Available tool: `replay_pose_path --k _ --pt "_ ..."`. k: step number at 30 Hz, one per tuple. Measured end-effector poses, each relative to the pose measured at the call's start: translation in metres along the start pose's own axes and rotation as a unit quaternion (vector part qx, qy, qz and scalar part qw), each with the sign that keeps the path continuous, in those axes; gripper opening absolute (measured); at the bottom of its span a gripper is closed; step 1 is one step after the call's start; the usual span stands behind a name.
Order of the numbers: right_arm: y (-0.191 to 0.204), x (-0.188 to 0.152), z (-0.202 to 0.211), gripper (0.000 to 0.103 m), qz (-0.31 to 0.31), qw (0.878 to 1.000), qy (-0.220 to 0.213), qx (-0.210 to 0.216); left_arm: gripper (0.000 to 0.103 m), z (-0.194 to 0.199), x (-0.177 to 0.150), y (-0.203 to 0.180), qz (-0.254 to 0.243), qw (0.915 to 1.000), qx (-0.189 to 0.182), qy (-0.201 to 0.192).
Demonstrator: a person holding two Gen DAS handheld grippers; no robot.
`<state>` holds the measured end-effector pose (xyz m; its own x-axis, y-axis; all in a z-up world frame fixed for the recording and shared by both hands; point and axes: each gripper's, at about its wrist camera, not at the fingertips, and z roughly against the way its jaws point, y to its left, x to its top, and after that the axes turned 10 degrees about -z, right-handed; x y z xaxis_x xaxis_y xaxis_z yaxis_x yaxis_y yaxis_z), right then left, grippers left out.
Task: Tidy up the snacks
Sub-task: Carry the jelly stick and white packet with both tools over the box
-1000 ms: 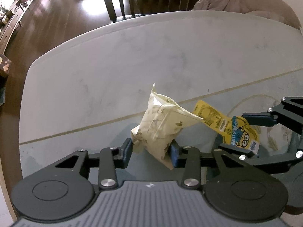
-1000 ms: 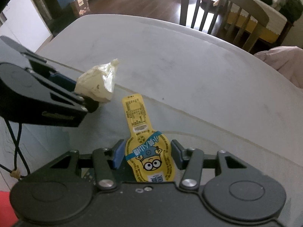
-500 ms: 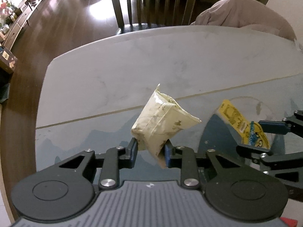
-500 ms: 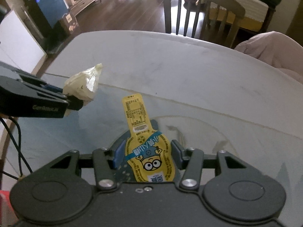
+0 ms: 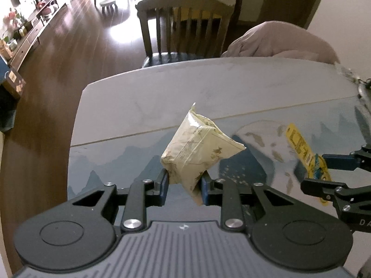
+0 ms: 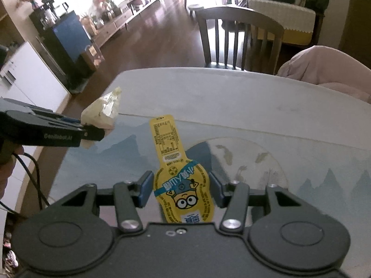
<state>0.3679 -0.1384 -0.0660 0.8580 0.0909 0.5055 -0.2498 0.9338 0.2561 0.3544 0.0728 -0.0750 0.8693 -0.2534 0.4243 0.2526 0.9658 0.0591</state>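
Both tongs have risen off the pale marble table [image 5: 231, 85]. Left tongs [image 5: 183, 185], having just narrowed, clamp a cream crinkled plastic snack packet [image 5: 197, 148]. Right tongs [image 6: 182, 191], at 3 o'clock, grip a yellow cartoon-printed foil pouch [image 6: 183, 190].

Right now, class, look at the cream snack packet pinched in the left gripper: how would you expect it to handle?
The cream snack packet looks puffy and crinkled, so probably light. It dents where the left gripper pinches it, so likely soft, perhaps crushable. Its glossy film may be slippery.

Left claw [image 5: 183, 186] clamped; right claw [image 6: 180, 191] clamped; both angled downward.
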Motion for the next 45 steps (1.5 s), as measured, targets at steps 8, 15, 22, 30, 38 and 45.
replay_pose_path --k 8,15,22,30,38,45 --pt "0.015 -0.033 0.039 0.051 -0.003 1.0 -0.006 0.015 0.027 0.055 -0.039 -0.015 -0.009 1.0 0.0 -0.004" --pt "0.034 -0.07 0.063 0.051 -0.002 1.0 0.001 0.02 0.027 0.087 -0.082 -0.028 -0.01 0.9999 -0.004 0.006" --pt "0.046 -0.11 0.07 0.051 -0.01 1.0 0.012 0.025 0.027 0.106 -0.127 -0.045 -0.019 0.9997 -0.012 0.007" --pt "0.051 -0.16 0.064 0.051 -0.033 0.999 0.025 0.018 0.027 0.097 -0.176 -0.071 -0.026 0.9993 -0.016 0.024" --pt "0.049 -0.198 0.046 0.051 -0.052 0.998 0.042 -0.019 0.027 0.07 -0.211 -0.085 -0.016 0.9982 -0.018 0.056" --pt "0.049 -0.221 0.038 0.051 -0.072 0.995 0.055 -0.035 0.027 0.049 -0.235 -0.106 -0.036 0.9958 -0.034 0.077"
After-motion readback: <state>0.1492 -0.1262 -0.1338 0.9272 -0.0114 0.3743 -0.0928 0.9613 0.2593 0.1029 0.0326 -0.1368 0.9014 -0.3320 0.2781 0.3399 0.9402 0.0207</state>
